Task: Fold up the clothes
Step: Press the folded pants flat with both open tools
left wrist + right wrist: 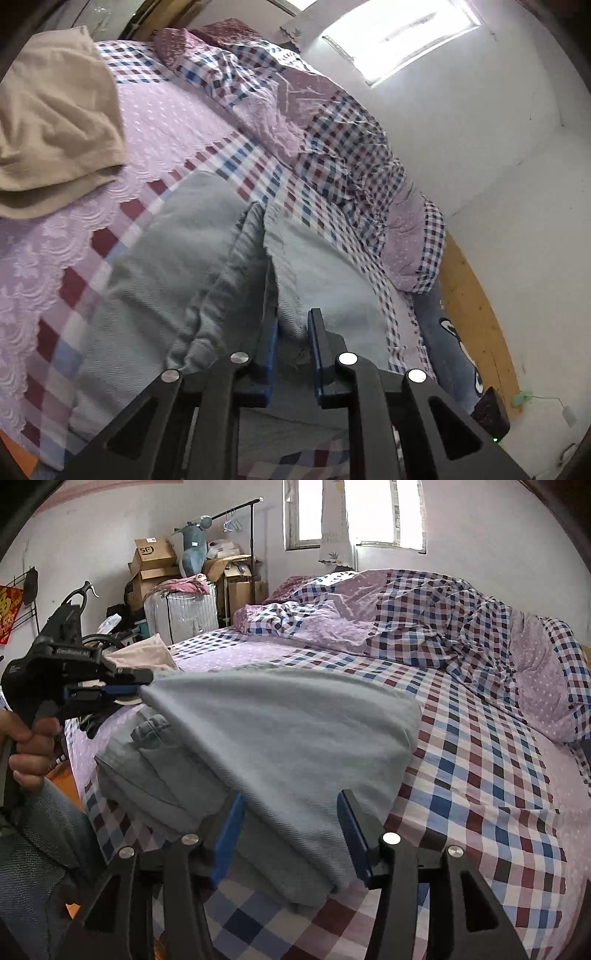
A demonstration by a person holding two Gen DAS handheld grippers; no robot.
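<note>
A grey garment (177, 258) lies on the checked bed, partly folded over itself. My left gripper (293, 314) is shut on a bunched edge of it, cloth pinched between the blue pads. In the right wrist view the left gripper (146, 686) holds that edge lifted at the left, so the grey garment (280, 731) slopes down from it. My right gripper (291, 801) stands open at the near edge of the garment. The cloth lies between its blue fingers (229, 830) and they do not press on it.
A beige garment (55, 122) lies crumpled further back on the bed. A rumpled checked quilt (443, 627) fills the far right side of the bed. A suitcase (181, 616) and cardboard boxes (155, 554) stand beyond the bed. A person's hand (29, 746) grips the left handle.
</note>
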